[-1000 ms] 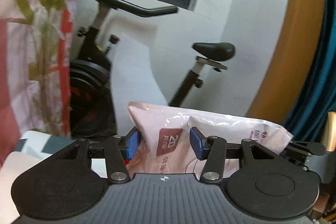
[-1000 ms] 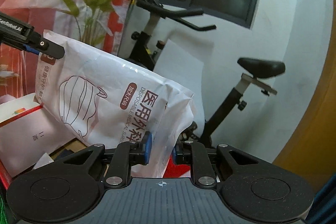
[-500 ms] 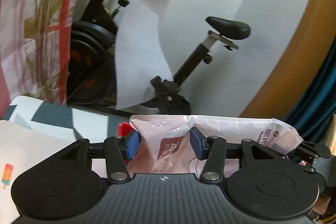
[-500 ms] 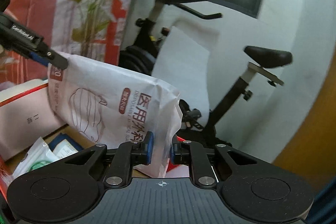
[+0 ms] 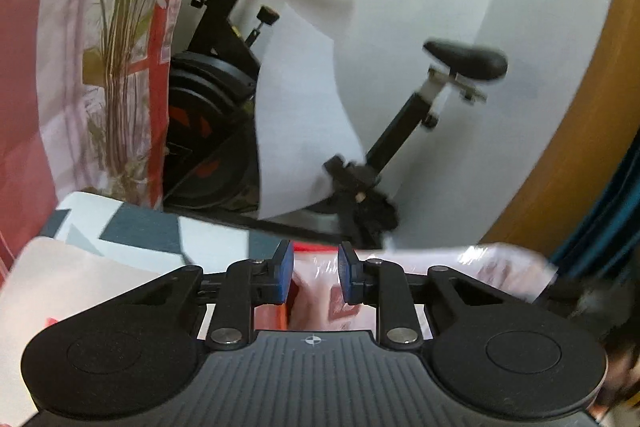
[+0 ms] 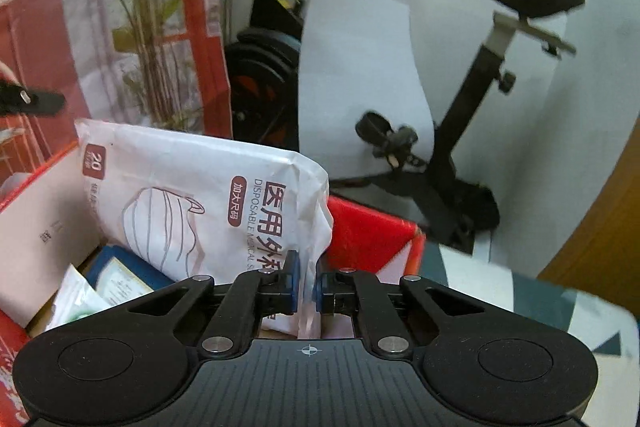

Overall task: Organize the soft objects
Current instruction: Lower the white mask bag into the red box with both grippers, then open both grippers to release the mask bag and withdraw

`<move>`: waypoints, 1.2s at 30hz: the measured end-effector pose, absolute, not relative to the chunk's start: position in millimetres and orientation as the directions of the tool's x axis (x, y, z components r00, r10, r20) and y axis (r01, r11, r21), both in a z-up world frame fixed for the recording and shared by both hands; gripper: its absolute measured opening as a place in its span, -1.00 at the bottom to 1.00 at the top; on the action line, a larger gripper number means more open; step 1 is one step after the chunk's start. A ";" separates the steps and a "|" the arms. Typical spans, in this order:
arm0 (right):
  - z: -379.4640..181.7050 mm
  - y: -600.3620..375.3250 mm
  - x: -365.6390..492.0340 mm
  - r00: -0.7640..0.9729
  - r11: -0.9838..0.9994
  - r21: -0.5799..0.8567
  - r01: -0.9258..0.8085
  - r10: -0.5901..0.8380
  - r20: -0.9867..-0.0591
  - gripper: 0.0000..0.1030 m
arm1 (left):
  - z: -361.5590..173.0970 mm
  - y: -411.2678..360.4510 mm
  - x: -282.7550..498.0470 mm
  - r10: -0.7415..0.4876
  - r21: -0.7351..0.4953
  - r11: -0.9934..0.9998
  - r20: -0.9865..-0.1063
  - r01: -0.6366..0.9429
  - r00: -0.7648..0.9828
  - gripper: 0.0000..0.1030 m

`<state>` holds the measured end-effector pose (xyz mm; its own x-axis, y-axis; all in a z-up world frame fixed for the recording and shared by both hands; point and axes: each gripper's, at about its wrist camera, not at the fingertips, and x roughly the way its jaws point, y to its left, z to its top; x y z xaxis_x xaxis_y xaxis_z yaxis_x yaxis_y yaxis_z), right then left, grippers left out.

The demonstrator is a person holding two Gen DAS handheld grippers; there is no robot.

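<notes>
Right gripper (image 6: 305,281) is clamped on the near right edge of the mask pack (image 6: 208,203), a soft white plastic bag printed with a mask drawing and "DISPOSABLE"; blue pads nearly together with the crumpled bag edge pinched between them. The pack stands tilted, lower part inside a red cardboard box (image 6: 372,239), top left corner sticking up above the box's left flap. Inside the box, near left, a blue packet (image 6: 120,267) and a small white-green sachet (image 6: 76,301) lie under the pack. Left gripper (image 5: 315,277) has its jaws closing right now, a moderate gap between the blue pads, with the pack's pinkish-white plastic (image 5: 480,263) in the gap; cannot tell if the pads press on it, the frame is blurred there. In the left wrist view the pack runs from between the pads out to the right, where a dark blurred shape sits at its far end. In the right wrist view a black finger tip (image 6: 36,101) shows at the far left edge, apart from the pack's top corner. Box sits on a grey and white patterned cloth (image 5: 132,227). Behind: black exercise bike (image 6: 460,131) with a white sheet (image 6: 356,67) leaning on it, potted plant stems (image 5: 120,75) against a red-white bag on the left, wooden door frame on the right.
</notes>
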<state>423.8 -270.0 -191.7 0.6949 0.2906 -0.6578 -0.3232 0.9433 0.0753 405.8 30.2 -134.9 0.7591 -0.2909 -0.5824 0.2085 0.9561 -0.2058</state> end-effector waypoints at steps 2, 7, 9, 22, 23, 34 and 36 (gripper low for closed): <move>-191.5 -271.9 424.0 0.690 0.940 0.074 -0.332 0.296 -0.660 -0.88 | -128.5 36.5 406.7 -0.300 -0.256 0.949 -0.562 0.182 0.771 -0.51; -191.7 -267.9 428.7 0.679 0.938 0.052 -0.342 0.285 -0.676 -0.88 | -121.3 22.9 410.1 -0.339 -0.263 0.938 -0.554 0.226 0.760 -0.51; -192.5 -267.1 430.6 0.676 0.939 0.050 -0.341 0.282 -0.680 -0.88 | -128.0 15.6 413.4 -0.352 -0.284 0.933 -0.580 0.223 0.734 -0.51; -192.7 -267.8 425.4 0.692 0.941 0.041 -0.335 0.276 -0.667 -0.87 | -165.8 -20.4 438.3 -0.296 -0.229 0.955 -0.708 0.188 0.641 -0.51; -192.5 -268.9 425.5 0.692 0.942 0.045 -0.334 0.277 -0.666 -0.87 | -167.3 -21.7 440.7 -0.289 -0.229 0.957 -0.716 0.178 0.635 -0.51; -183.4 -276.4 400.9 0.794 0.980 0.017 -0.199 0.171 -0.583 -0.67 | -172.3 -32.7 445.5 -0.232 -0.196 0.972 -0.750 0.128 0.619 -0.51; -174.7 -281.7 387.1 0.822 0.981 0.022 -0.191 0.172 -0.543 -0.67 | -167.7 -36.5 445.7 -0.209 -0.158 0.978 -0.750 0.137 0.627 -0.51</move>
